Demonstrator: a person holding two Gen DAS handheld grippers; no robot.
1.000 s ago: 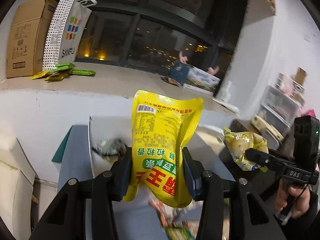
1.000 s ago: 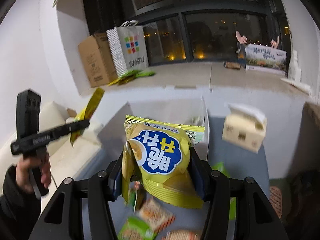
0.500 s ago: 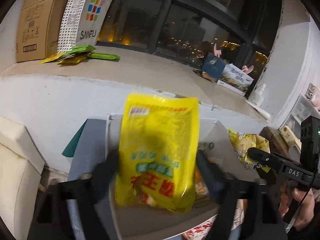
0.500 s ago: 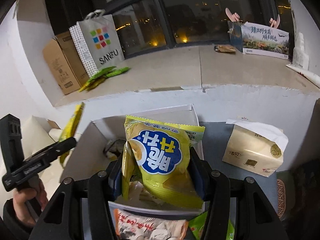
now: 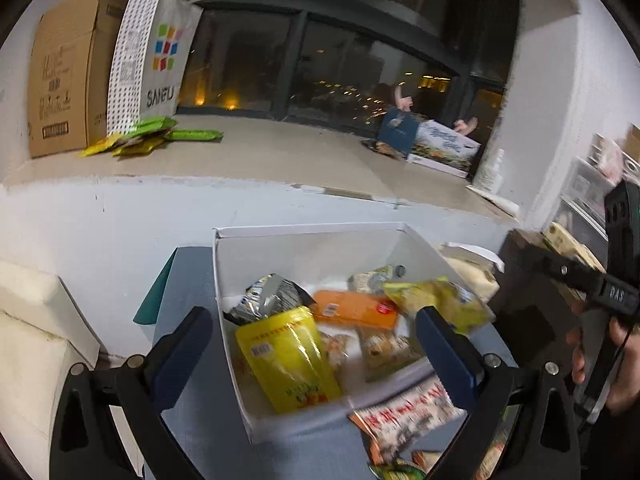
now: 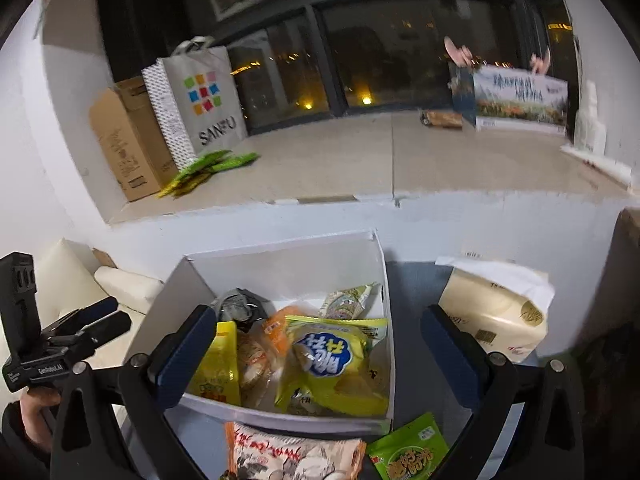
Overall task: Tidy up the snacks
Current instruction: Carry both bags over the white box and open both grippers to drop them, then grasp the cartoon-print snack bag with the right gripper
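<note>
A white open box (image 5: pixel 304 234) (image 6: pixel 280 248) holds several snack packs. The yellow pouch (image 5: pixel 288 360) (image 6: pixel 218 364) lies at its near left. The yellow chip bag with a blue logo (image 6: pixel 332 360) (image 5: pixel 440 304) lies at its right. My left gripper (image 5: pixel 316 344) is open and empty above the box's near edge. My right gripper (image 6: pixel 316 344) is open and empty above the box too. An orange pack (image 5: pixel 356 312) and a silver pack (image 5: pixel 268 296) lie in the middle of the box.
A red-and-white snack bag (image 6: pixel 292 456) (image 5: pixel 408 412) and a green pack (image 6: pixel 408 448) lie on the grey table in front of the box. A tissue pack (image 6: pixel 496 312) stands to the right. Behind it a ledge carries a cardboard box (image 5: pixel 60 76), a SANFU bag (image 5: pixel 156 56) and green packets (image 5: pixel 152 140).
Both grippers came over the box and opened. The yellow pouch dropped from the left gripper and the chip bag from the right; both now lie in the box.
</note>
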